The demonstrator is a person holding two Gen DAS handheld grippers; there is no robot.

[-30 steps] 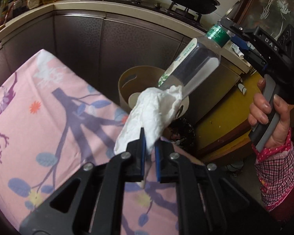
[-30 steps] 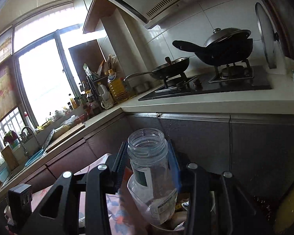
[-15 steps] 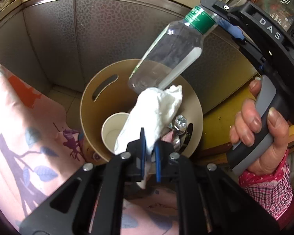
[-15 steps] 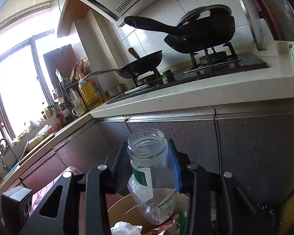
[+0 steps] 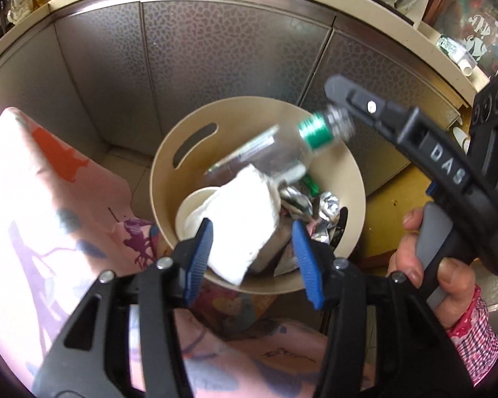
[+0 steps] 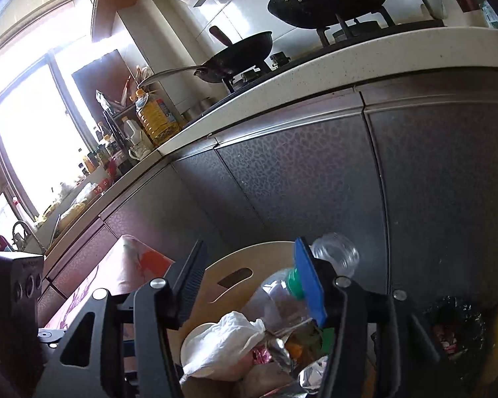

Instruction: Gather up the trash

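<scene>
A beige round trash bin (image 5: 169,179) stands on the floor below both grippers; it also shows in the right wrist view (image 6: 265,258). My left gripper (image 5: 253,255) is open, and a crumpled white tissue (image 5: 245,219) falls free between its fingers into the bin. My right gripper (image 6: 252,285) is open. A clear plastic bottle with a green band (image 5: 292,146) drops into the bin, blurred; it shows beside the right finger (image 6: 282,295). The tissue lies on the trash (image 6: 222,338). A paper cup (image 5: 191,209) and foil wrappers (image 5: 325,205) are in the bin.
Grey kitchen cabinet doors (image 5: 216,49) stand right behind the bin, under a counter with pans (image 6: 239,49) on a stove. A pink floral cloth surface (image 5: 43,215) lies at the left. A black-lined bin (image 6: 454,328) is at the right.
Both grippers opened over the bin. The tissue left my left gripper and the bottle left my right gripper; both drop into the bin.
</scene>
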